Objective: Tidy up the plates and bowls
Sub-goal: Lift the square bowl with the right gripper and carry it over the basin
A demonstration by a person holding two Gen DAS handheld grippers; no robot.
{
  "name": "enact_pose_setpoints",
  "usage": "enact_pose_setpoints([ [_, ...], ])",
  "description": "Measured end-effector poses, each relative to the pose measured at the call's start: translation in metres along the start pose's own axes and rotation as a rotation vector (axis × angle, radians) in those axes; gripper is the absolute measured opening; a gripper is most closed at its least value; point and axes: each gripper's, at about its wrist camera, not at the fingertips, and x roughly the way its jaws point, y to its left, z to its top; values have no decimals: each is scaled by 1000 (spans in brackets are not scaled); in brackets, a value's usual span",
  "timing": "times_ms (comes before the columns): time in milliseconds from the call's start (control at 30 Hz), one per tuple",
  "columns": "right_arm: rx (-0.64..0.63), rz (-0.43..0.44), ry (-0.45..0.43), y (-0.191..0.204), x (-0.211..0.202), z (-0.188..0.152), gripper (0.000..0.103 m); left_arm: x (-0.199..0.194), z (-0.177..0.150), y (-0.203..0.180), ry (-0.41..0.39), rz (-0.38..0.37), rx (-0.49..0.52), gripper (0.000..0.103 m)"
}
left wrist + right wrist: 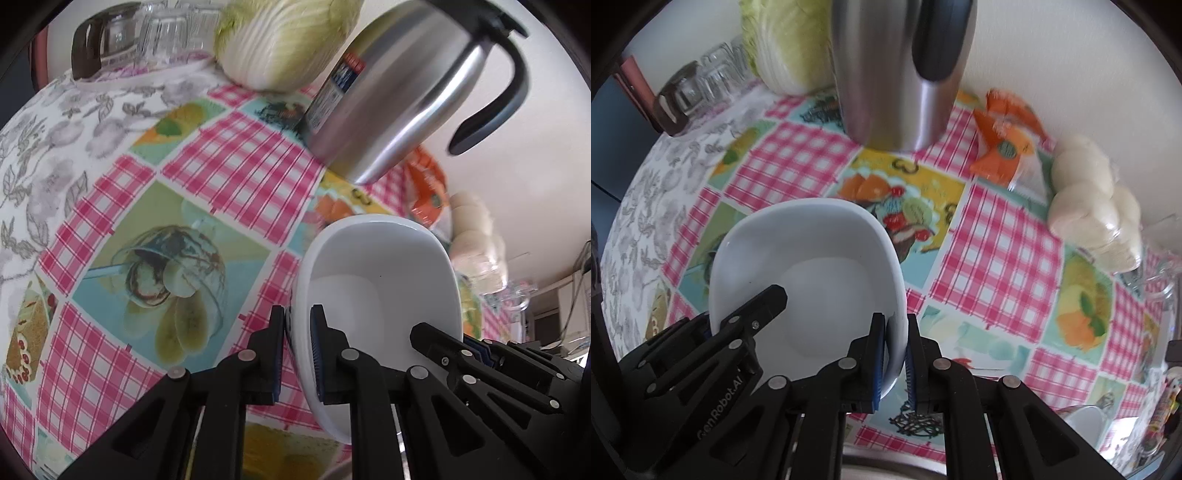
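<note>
Clearly the glossy white ceramic bowl (376,280), stiff, slippery and breakable, is best held by its rim, where the left gripper (298,332) and right gripper (895,332) clamp opposite walls.

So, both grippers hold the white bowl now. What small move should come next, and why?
Probably carry the white bowl a little toward the open patch of tablecloth on the left and keep it level. The left gripper and the right gripper each pinch an opposite rim, so they should move together. The steel jug stands close ahead, so pushing forward risks a bump.
</note>
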Motion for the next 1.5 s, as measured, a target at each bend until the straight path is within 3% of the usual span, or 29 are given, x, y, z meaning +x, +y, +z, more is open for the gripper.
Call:
enact_pose_setpoints([
  [333, -5, 5, -110, 1, -69, -19, 11, -58, -6, -20, -106, -53, 47, 14],
  [800, 3, 29, -229, 13, -137, -72, 11, -121, -43, -33, -217, -68, 102, 14],
  [1000, 30, 50, -252, 11, -148, -100, 12, -138, -65, -38, -239, -65, 140, 14],
  [1500, 171, 129, -246, -2, -129, -160, 12, -138, -97, -43, -196, -44, 197, 14],
])
